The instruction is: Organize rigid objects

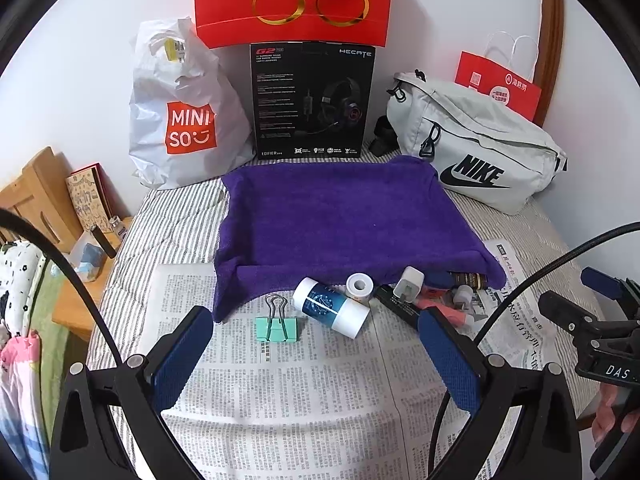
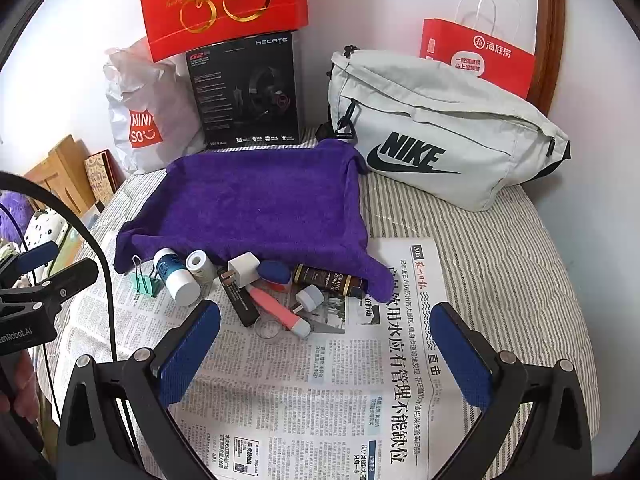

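Small rigid objects lie on newspaper (image 2: 320,392) at the near edge of a purple towel-lined tray (image 2: 260,200): a green binder clip (image 1: 277,326) (image 2: 145,283), a blue-and-white bottle (image 1: 331,307) (image 2: 176,276), a white tape roll (image 1: 360,286) (image 2: 199,265), a white charger (image 2: 244,269), a black stick (image 2: 239,300), a pink tool (image 2: 278,310) and a dark bottle (image 2: 328,278). My left gripper (image 1: 316,360) is open and empty, just before the clip. My right gripper (image 2: 326,348) is open and empty, near the pink tool.
A Miniso bag (image 1: 180,120), a black headset box (image 1: 314,100), red gift bags (image 1: 294,0) and a grey Nike bag (image 2: 440,128) stand behind the tray. A wooden side table (image 1: 80,280) is at the left.
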A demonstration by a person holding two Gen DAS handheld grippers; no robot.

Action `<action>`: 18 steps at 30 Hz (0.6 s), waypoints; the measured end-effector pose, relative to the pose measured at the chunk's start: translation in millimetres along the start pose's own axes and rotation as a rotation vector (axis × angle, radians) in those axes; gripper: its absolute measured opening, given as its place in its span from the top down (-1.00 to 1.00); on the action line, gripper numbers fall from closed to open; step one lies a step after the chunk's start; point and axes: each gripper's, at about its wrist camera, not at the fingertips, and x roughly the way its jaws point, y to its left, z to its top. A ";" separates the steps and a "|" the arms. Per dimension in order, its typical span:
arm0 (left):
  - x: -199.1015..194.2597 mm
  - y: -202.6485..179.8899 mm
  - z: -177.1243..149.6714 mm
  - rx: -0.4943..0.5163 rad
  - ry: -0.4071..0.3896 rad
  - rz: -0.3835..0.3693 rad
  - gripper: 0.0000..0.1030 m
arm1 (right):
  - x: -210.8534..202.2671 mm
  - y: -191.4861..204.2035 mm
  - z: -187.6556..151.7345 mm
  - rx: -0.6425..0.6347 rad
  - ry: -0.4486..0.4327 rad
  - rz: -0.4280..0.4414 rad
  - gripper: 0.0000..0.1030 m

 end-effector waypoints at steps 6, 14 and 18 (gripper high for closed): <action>-1.7 -1.1 0.2 -0.002 -0.004 -0.003 -1.00 | -1.4 1.4 -0.5 -0.002 -0.002 -0.002 -1.00; -3.1 -2.6 -0.2 -0.002 0.000 0.010 -1.00 | -2.3 1.7 -1.2 -0.004 -0.003 0.002 -1.00; -3.8 -2.2 0.7 0.002 -0.003 0.006 -1.00 | -3.6 2.1 -1.9 -0.004 -0.006 0.005 -1.00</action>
